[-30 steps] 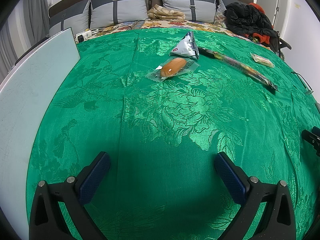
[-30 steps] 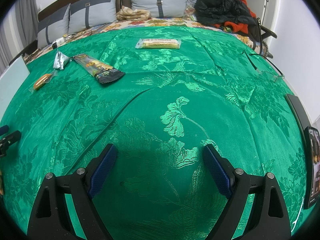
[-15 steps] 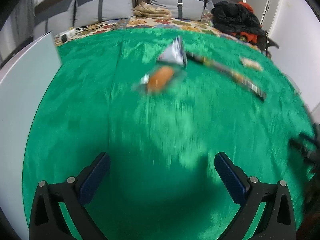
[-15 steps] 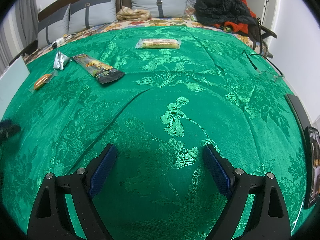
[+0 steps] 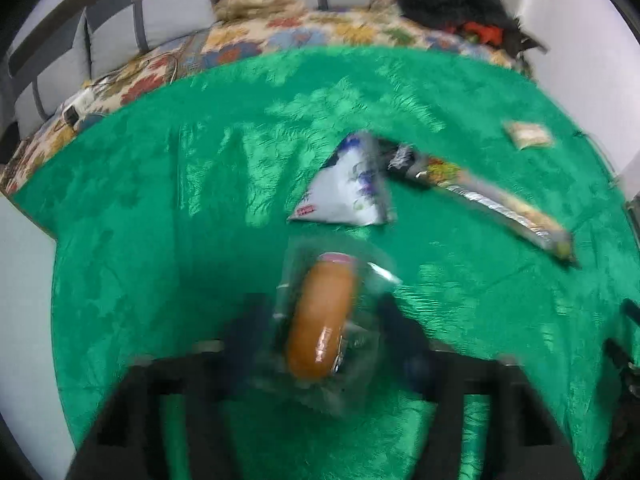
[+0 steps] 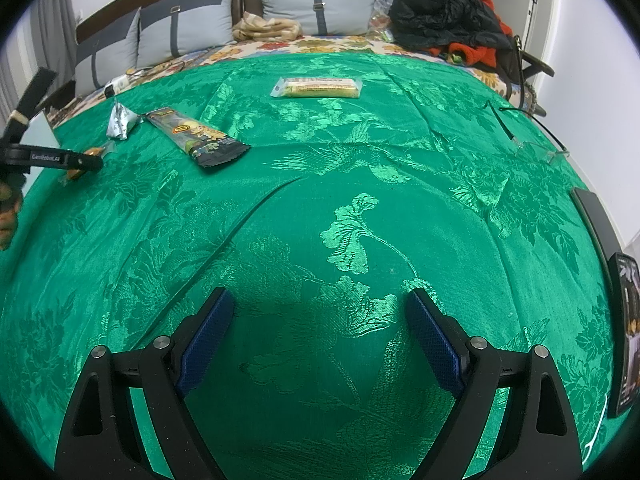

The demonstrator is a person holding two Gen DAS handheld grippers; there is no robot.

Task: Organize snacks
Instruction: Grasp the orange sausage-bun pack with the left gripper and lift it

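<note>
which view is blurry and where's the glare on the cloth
Left wrist view: motion blur smears the left hand-held gripper, the wrapped bun between its just-closing jaws and the green cloth. Right wrist view: sharp; sheen glares along the cloth's woven flowers; fisheye bows the bed's edges; shadow lies between the open right hand-held gripper fingers.

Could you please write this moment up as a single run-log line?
left tongs: just closing around wrapped bun, grip unclear | right tongs: open, empty, over green cloth | other snacks: untouched
</note>
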